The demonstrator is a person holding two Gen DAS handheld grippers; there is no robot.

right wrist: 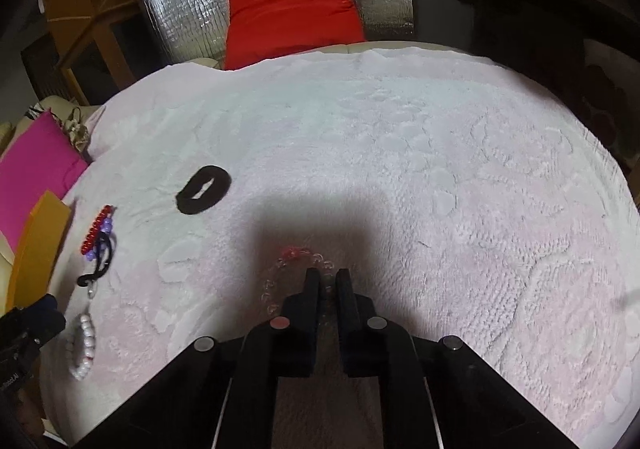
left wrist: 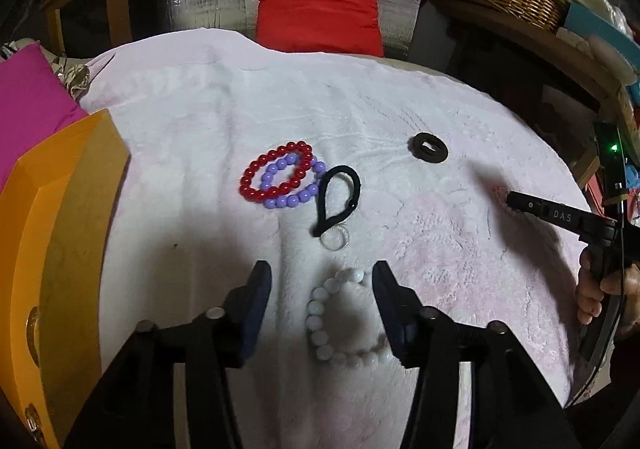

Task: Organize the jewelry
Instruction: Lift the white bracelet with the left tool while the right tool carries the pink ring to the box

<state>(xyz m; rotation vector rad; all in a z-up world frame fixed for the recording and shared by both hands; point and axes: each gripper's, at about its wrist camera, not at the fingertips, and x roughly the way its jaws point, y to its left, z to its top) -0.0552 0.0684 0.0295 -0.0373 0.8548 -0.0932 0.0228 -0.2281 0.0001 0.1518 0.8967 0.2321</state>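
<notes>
We are holding our left gripper [left wrist: 322,283] spread around the white bead bracelet [left wrist: 340,323] near the blanket's [left wrist: 400,109] front edge, our right gripper [right wrist: 329,276] pinching a clear bead bracelet [right wrist: 280,269], red bracelet [left wrist: 276,171], purple bracelet [left wrist: 294,189] and black loop [left wrist: 338,197] lying beyond.

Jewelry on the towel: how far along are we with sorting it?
Nothing looks put away yet. In hand: the right hand-held gripper is shut on the clear bead bracelet; the left hand-held gripper stands open around the white bead bracelet, not gripping. Left on the towel: red bracelet, purple bracelet, black cord loop, clear ring, black scrunchie. The orange box waits alongside.
</notes>
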